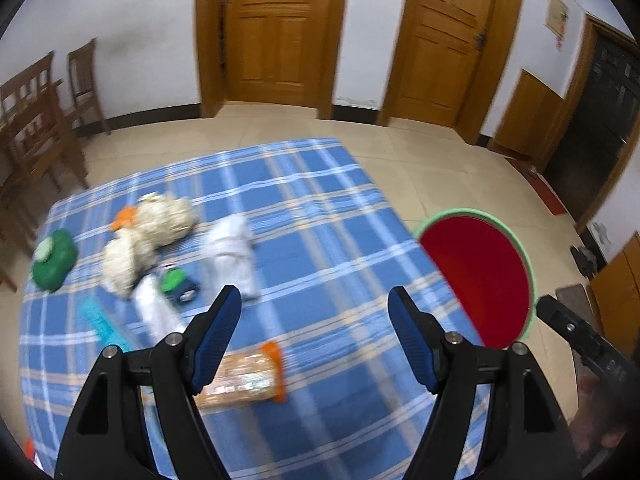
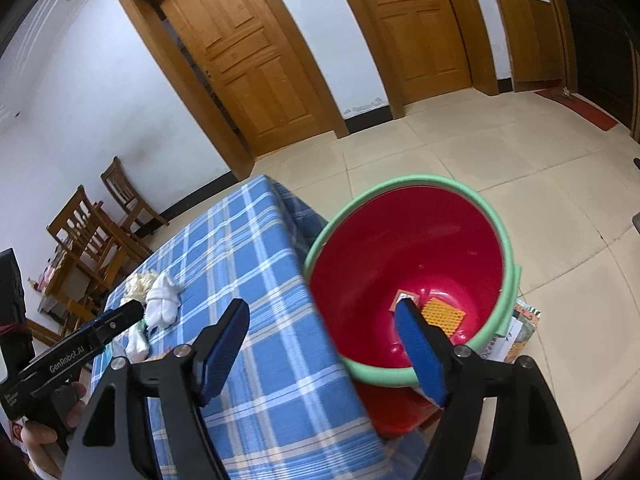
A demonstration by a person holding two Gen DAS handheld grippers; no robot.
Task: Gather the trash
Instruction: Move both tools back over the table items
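A red bin with a green rim [image 1: 486, 276] [image 2: 404, 276] stands by the table's right edge. It holds an orange wrapper [image 2: 444, 314] and a small packet [image 2: 405, 299]. On the blue plaid cloth [image 1: 312, 216] lie crumpled white tissue [image 1: 232, 256] [image 2: 162, 300], cream paper wads [image 1: 160, 220], a green lid [image 1: 54, 260], a small green piece [image 1: 174, 280] and an orange snack packet [image 1: 248, 380]. My left gripper [image 1: 314, 300] is open and empty above the cloth, near the packet. My right gripper [image 2: 322, 312] is open and empty over the bin's near rim.
Wooden chairs [image 1: 36, 120] stand to the left of the table. Two wooden doors [image 1: 272, 32] are in the far wall. The floor [image 1: 460, 168] is pale tile. Papers [image 2: 520, 332] lie beside the bin.
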